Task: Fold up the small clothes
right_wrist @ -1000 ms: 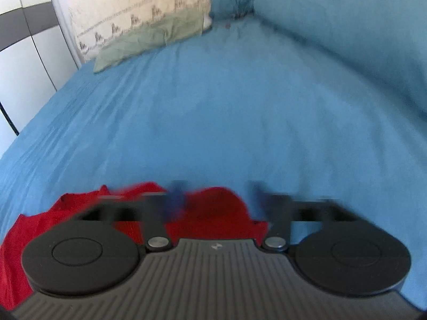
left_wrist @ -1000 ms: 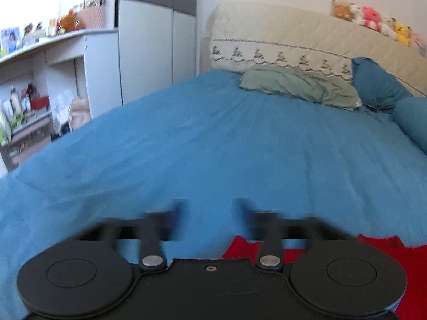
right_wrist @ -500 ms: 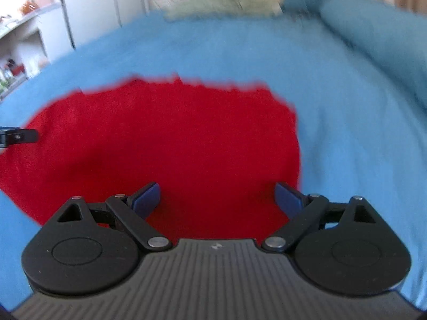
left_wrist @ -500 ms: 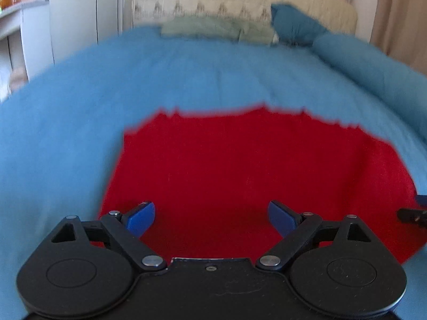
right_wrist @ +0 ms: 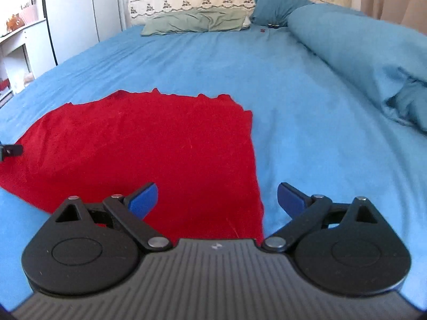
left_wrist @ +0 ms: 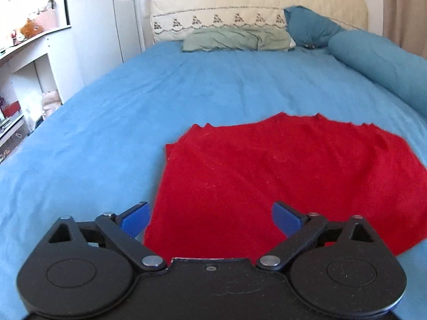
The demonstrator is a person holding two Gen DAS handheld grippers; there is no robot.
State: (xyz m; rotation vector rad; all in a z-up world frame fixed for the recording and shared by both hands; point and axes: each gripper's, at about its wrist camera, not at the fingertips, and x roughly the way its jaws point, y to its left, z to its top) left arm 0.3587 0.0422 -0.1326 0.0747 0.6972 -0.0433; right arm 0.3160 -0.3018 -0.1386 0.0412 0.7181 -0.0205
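A red garment (left_wrist: 280,176) lies flat on the blue bedsheet (left_wrist: 106,133); it also shows in the right wrist view (right_wrist: 149,144). My left gripper (left_wrist: 210,217) is open and empty, over the garment's near left corner. My right gripper (right_wrist: 217,198) is open and empty, over the garment's near right corner, its left finger above the cloth and its right finger above the sheet. A bit of the left gripper (right_wrist: 10,150) shows at the left edge of the right wrist view.
A green pillow (left_wrist: 234,38) and a dark blue pillow (left_wrist: 307,29) lie by the cream headboard (left_wrist: 256,5). A rolled blue duvet (right_wrist: 360,50) runs along the right side. A white wardrobe (left_wrist: 98,32) and shelves (left_wrist: 24,61) stand to the left.
Both grippers have opened and pulled back. A second ago they were blurred and close to shut by the bunched garment; it now lies spread flat in front of them.
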